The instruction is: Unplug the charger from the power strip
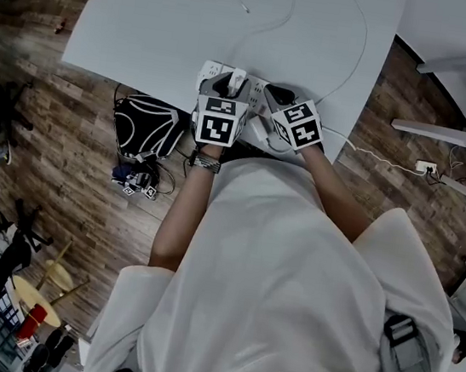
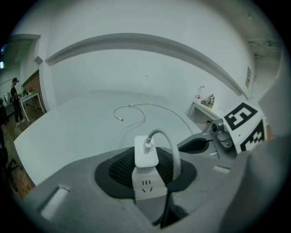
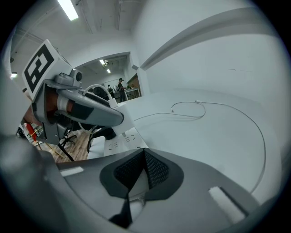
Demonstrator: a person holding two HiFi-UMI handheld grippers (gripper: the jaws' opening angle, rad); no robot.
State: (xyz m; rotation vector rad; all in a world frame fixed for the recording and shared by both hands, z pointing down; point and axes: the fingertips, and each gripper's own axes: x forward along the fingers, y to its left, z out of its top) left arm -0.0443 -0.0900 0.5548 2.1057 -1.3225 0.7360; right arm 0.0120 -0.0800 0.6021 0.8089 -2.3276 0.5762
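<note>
While clamping the white charger between the pads of the left gripper, pull straight up along the prongs, never sideways, without twisting or rocking against the socket. Keep the power strip, apparently still carrying the charger in a socket, flat at the near edge of the table. Leave the right gripper as placed, closed down to a narrow V and seemingly pinching the strip's white end, to steady it against the lift. Mind the cable arching out of the charger's top and down beside the right pad; avoid snagging it. Counted, near to far: 2 grippers, 1 charger, 1 power strip, 1 cable trailing in loops to a loose plug, 1 white table.
</note>
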